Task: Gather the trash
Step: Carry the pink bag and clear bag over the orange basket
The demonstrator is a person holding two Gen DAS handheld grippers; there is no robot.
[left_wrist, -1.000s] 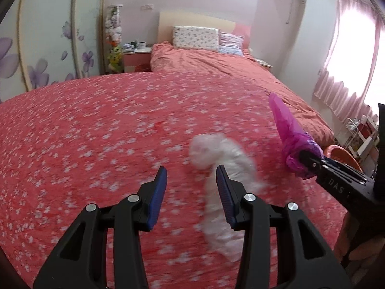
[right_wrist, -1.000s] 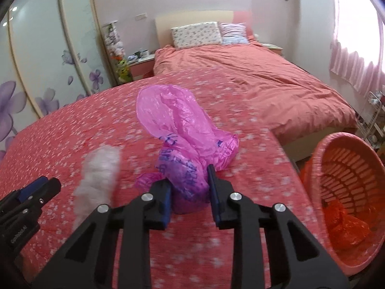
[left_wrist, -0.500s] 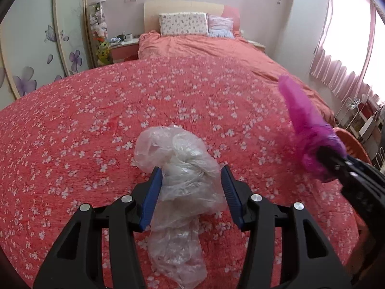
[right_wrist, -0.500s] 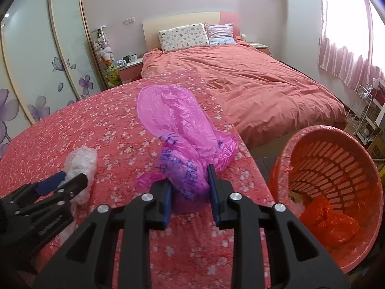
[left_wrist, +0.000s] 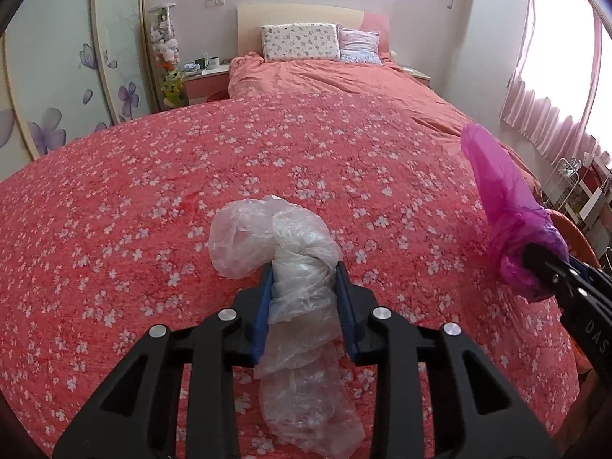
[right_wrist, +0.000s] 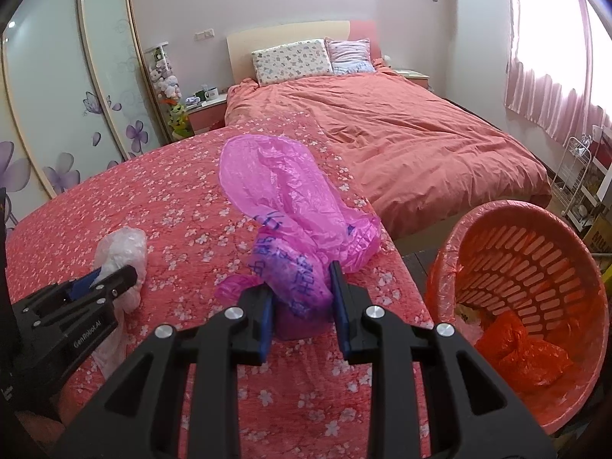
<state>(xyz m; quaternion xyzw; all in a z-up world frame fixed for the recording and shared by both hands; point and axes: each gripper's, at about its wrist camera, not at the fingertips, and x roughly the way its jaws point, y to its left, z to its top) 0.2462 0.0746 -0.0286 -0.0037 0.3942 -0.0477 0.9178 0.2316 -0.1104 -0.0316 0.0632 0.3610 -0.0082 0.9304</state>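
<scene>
A: Count?
B: Two bags, one basket (right_wrist: 528, 267). Your left gripper (left_wrist: 304, 283) is clamped on the clear bag (left_wrist: 294, 267), crumpled, over the floral blanket (left_wrist: 153, 191).
A: Right?
B: Your right gripper (right_wrist: 302, 288) pinches the pink bag (right_wrist: 290, 210), blue print, just beside the basket.

The right tongs (right_wrist: 302, 290) are closed on a crumpled pink plastic bag (right_wrist: 290, 222) with blue print on it, above the floral red blanket (right_wrist: 183, 206). At the left, the left tongs (right_wrist: 101, 281) grip a clear plastic bag (right_wrist: 122, 248). At the right stands an orange basket (right_wrist: 535, 267) (red plastic lies inside it).
</scene>
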